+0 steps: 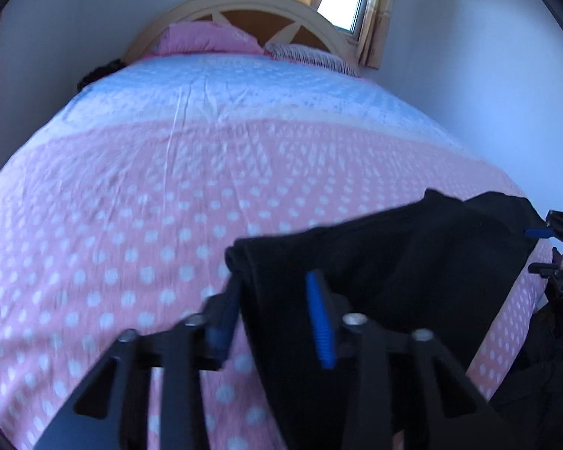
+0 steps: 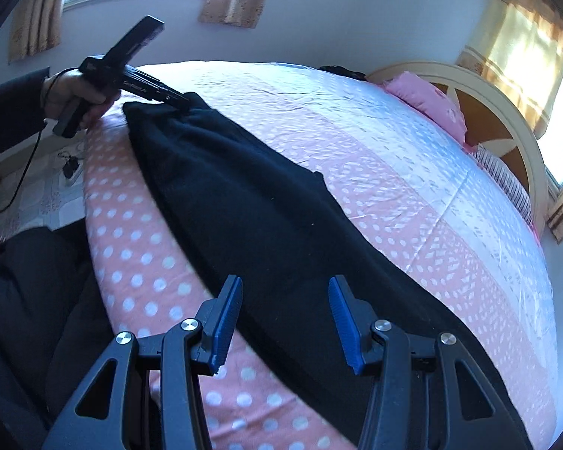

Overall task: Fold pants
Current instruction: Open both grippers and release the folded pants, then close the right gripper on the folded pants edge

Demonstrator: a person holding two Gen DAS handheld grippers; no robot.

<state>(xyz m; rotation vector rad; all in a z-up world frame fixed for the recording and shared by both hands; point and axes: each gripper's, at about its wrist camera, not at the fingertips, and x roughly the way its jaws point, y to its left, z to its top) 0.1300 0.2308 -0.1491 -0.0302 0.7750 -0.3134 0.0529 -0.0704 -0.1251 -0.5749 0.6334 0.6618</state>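
Black pants point(image 2: 251, 202) lie stretched out in a long strip near the front edge of the bed point(image 2: 139, 262). My right gripper point(image 2: 285, 285) is open, its blue pads point(image 2: 227, 322) straddling one end of the strip just above the cloth. At the far end, a hand point(image 2: 75, 93) holds my left gripper point(image 2: 180, 103) with its tip at the pants' corner. In the left wrist view the left gripper point(image 1: 274, 281) is open, with the edge of the pants point(image 1: 394, 262) lying between its fingers. The right gripper point(image 1: 544, 232) shows at the right edge.
The bed has a pink polka-dot sheet point(image 1: 131, 225), with pink and striped pillows point(image 1: 206, 39) by the curved headboard point(image 1: 277, 11). Curtained windows point(image 2: 525, 48) line the walls. A cable and a plug point(image 2: 69, 167) lie on the floor beside the bed.
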